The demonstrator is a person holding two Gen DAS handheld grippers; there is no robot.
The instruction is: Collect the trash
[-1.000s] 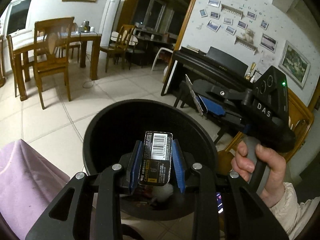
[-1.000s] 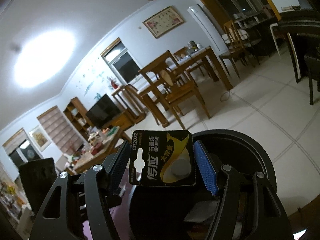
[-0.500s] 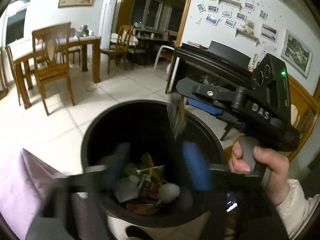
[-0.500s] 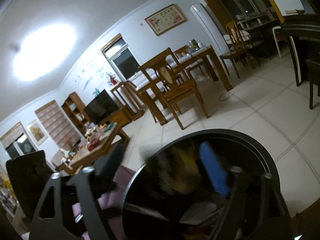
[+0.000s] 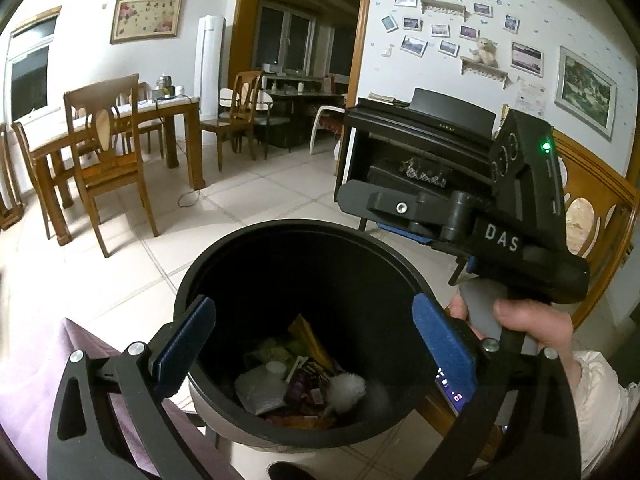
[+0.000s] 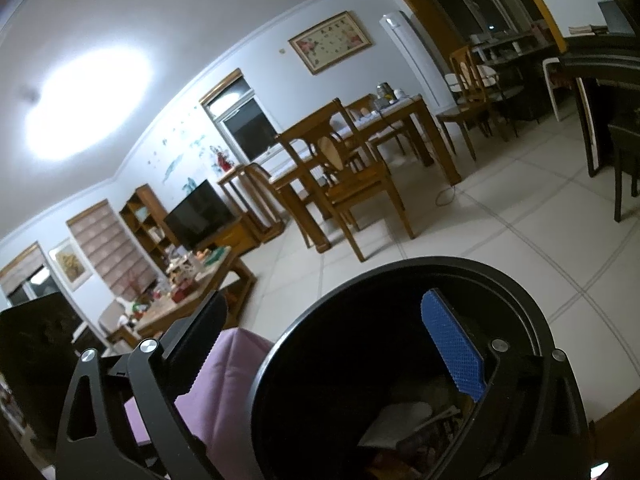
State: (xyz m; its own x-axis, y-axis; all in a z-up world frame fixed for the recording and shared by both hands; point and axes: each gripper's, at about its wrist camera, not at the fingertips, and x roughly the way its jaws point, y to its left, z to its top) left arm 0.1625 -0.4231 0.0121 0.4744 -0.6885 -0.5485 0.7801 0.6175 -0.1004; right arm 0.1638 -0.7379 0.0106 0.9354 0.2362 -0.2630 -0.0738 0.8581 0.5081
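Left gripper (image 5: 314, 340), in its own wrist view, hangs just above the black trash bin (image 5: 224, 252), tilted down into its mouth. Its jaws are opening, already spread wide, and nothing sits between the blue pads (image 5: 442, 344); one pad stands over the bin's near-left rim and the other over its near-right rim, so anything let go falls inside. At the bottom of the bin lies the trash (image 5: 304, 380): wrappers, a pale pouch, a white fluffy wad, all loose. Above the bin's right rim the right gripper (image 5: 352, 200) points across the opening, carried by a hand (image 5: 532, 328) wrapped round its grey handle. Both tools meet over the bin, probably so each can drop its load in one stop. A purple cloth (image 5: 36, 364) lies left of the bin.

From the right wrist view, the right gripper (image 6: 320, 344) is likewise opening and nearly fully spread, with nothing between its pads. Its blue pad (image 6: 452, 348) sits over the bin's (image 6: 420, 268) mouth; the other finger hangs outside the left rim, above the purple cloth (image 6: 224, 372). Deep inside, paper scraps (image 6: 404, 420) show dimly. By my reading, both drops are done.
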